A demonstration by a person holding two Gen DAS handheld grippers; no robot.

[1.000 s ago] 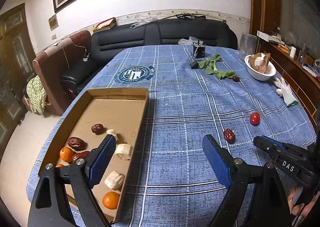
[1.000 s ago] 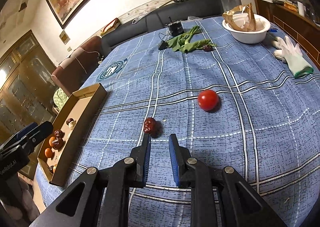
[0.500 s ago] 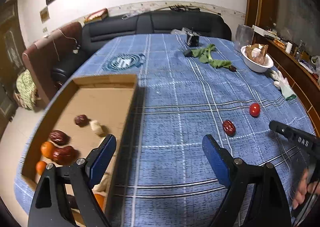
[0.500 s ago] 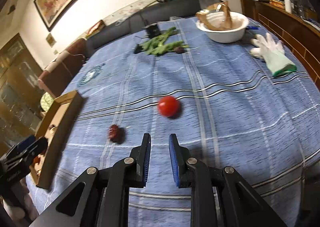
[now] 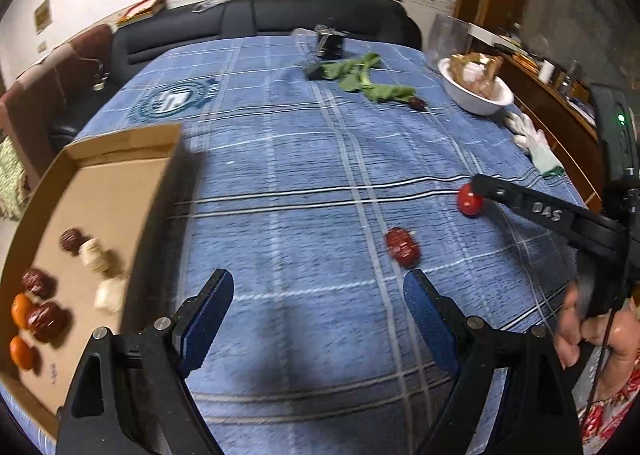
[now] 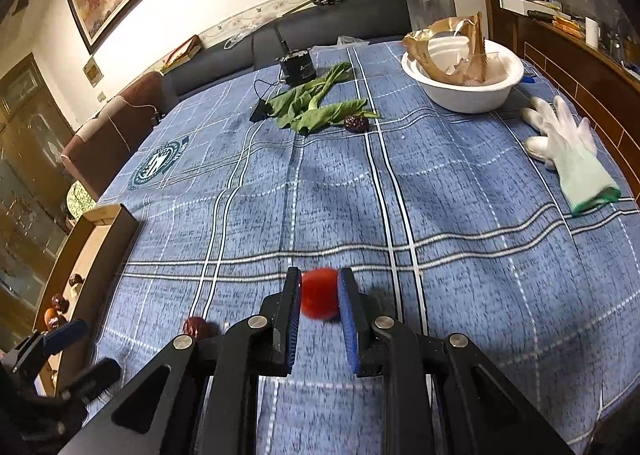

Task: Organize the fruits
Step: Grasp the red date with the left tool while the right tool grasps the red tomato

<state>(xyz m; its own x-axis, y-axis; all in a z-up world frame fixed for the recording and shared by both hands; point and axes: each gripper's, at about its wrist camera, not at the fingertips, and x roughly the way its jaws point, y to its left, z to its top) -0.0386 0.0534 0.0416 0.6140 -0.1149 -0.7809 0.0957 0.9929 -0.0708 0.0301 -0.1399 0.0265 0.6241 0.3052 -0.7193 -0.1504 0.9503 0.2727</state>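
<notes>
A small red tomato point(image 6: 319, 298) lies on the blue checked tablecloth between the fingers of my right gripper point(image 6: 320, 297), whose jaws stand a little open around it. It also shows in the left wrist view point(image 5: 469, 202), at the right gripper's tip point(image 5: 486, 185). A dark red jujube point(image 5: 403, 247) lies on the cloth just ahead of my left gripper point(image 5: 318, 301), which is open and empty; it also shows in the right wrist view point(image 6: 197, 327). A cardboard tray point(image 5: 120, 159) at the left holds jujubes, oranges and pale pieces.
At the far side lie green leaves point(image 6: 316, 107) with another jujube point(image 6: 356, 123), a black device point(image 6: 298, 69), a white bowl point(image 6: 464, 95) with a paper bag, and a white glove point(image 6: 568, 153). A sofa stands behind the table.
My right gripper moved forward to the tomato and opened around it. My left gripper swung right, away from the tray and closer to the loose jujube.
</notes>
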